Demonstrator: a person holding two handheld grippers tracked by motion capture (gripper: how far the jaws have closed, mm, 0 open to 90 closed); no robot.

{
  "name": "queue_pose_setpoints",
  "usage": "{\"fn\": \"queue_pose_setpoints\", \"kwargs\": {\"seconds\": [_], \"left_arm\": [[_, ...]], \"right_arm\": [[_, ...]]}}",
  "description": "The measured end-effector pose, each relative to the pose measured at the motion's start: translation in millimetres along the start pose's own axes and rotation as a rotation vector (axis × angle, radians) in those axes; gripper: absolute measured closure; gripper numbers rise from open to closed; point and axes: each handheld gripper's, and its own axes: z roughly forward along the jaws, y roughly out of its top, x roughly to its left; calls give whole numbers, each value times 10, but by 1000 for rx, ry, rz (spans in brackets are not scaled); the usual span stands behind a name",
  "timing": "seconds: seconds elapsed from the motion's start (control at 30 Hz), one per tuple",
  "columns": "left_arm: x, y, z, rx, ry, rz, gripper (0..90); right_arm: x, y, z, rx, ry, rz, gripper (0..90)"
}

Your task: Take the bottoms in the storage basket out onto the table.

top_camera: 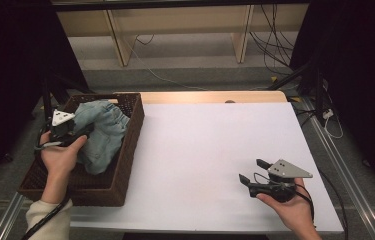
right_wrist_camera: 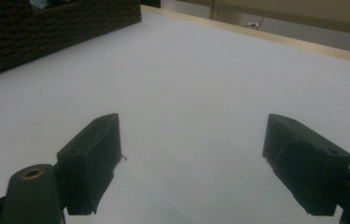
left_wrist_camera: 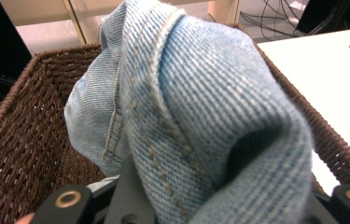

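1. A person's left hand holds the left gripper over a dark brown wicker basket at the left edge of the white table; the gripper's jaws are clamped on a piece of light blue denim clothing
2. The denim clothing is bunched inside the basket, its upper folds standing above the rim while the lower part hangs toward the basket floor
3. In the left gripper view the denim clothing rises straight out of the closed jaws, a stitched seam running up its middle, with the woven wall of the basket behind it and the table off to the right
4. The right hand rests the right gripper near the table's front right corner, well apart from the basket; its jaws stand wide apart with nothing between them
5. The right gripper view looks along those parted jaws across bare tabletop toward the side of the basket at upper left
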Motion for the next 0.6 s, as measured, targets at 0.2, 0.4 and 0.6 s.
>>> {"fn": "queue_pose_setpoints", "kwargs": {"seconds": [0.2, 0.4, 0.6], "left_arm": [[-11, 25, -38, -22, 9, -4, 729], [-23, 58, -87, -54, 13, -7, 728], [-39, 100, -149, -99, 19, -8, 728]], "right_arm": [[0, 0, -1, -1, 0, -1, 202], [-3, -1, -1, 0, -2, -2, 200], [-5, -1, -1, -1, -1, -1, 200]]}}
